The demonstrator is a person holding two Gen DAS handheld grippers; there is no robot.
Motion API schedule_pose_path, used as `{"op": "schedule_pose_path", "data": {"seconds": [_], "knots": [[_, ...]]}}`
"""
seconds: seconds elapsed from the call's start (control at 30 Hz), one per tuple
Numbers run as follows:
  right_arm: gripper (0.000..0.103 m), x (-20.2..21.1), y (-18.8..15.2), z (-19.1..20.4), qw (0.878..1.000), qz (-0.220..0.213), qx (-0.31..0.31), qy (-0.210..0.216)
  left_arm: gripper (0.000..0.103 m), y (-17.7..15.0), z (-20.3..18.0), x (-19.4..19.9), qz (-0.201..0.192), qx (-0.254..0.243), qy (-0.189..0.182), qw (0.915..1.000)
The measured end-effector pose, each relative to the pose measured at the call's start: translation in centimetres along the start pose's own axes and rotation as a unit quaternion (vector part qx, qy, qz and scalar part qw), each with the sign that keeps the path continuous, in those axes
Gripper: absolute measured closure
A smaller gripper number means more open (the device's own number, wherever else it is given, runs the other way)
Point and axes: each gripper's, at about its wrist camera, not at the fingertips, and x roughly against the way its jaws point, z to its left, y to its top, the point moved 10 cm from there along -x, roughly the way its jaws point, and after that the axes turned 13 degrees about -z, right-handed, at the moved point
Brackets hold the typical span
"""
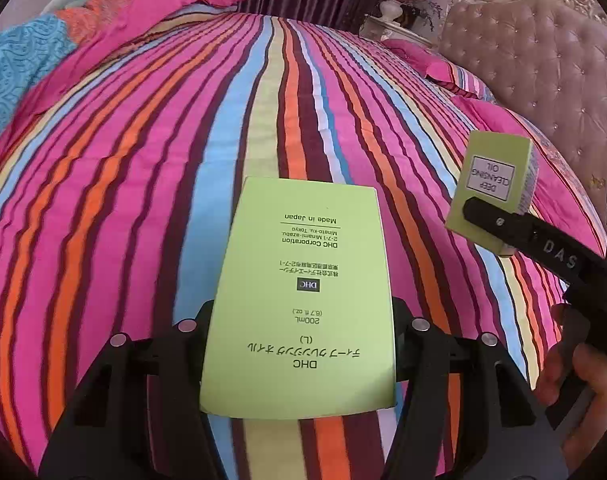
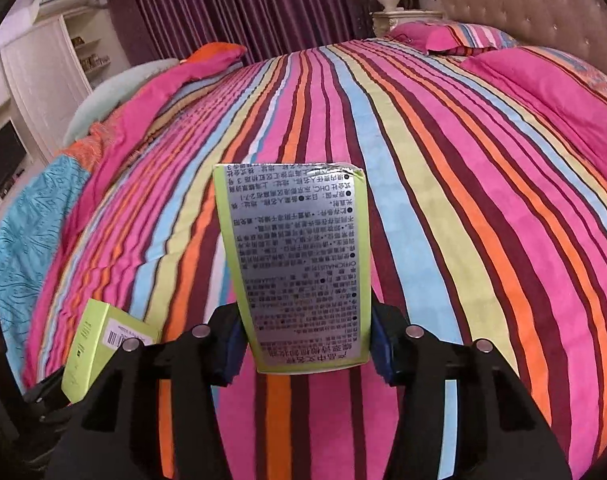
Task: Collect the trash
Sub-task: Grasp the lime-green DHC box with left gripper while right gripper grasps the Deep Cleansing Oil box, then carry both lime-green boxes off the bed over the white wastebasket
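In the left wrist view, the left gripper [image 1: 299,344] was clamped on a flat green box [image 1: 299,300], its pads pressing both long sides. The box pointed away over the striped bedspread [image 1: 143,160], its printed face up, and did not touch the bedding. At right, the right gripper [image 1: 499,222] held a second green box [image 1: 491,184] above the bed, one black finger lying across its labelled face. Part of a hand [image 1: 575,376] showed at the near right edge. A tufted headboard [image 1: 543,48] stood far right, with pink pillows [image 1: 435,60] before it.

In the right wrist view, the right gripper [image 2: 303,348] was closed on its box [image 2: 299,268], blue pads tight against the two sides, the silver label facing up. The box hung clear of the bedspread [image 2: 463,200]. At near left, the other box [image 2: 103,344] showed in the left gripper. Purple curtains [image 2: 223,4] hung beyond the bed.
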Motion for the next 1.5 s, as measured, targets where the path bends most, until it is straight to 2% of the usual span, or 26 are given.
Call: {"op": "schedule_pose_path", "data": {"seconds": [0.27,0.67,1.2,1.5], "knots": [[0.055,4.9,-2.0,-0.2,1.0,-0.005,-0.017,-0.001,0.047,-2.9,0.5,5.1,0.002,-0.004,-0.003,1.0],[0.055,10.9,-5.2,0.2,1.0,-0.003,-0.022,0.003,0.047,-7.1,0.6,10.3,0.011,-0.013,-0.01,0.9998],[0.055,17.9,-8.5,1.8,0.999,-0.001,-0.024,0.032,0.046,-12.0,0.9,17.0,0.019,-0.037,-0.024,0.9988],[0.055,21.2,-11.7,2.4,0.998,0.016,-0.038,0.048,0.047,-15.9,0.9,20.7,0.034,-0.05,-0.035,0.9976]]}}
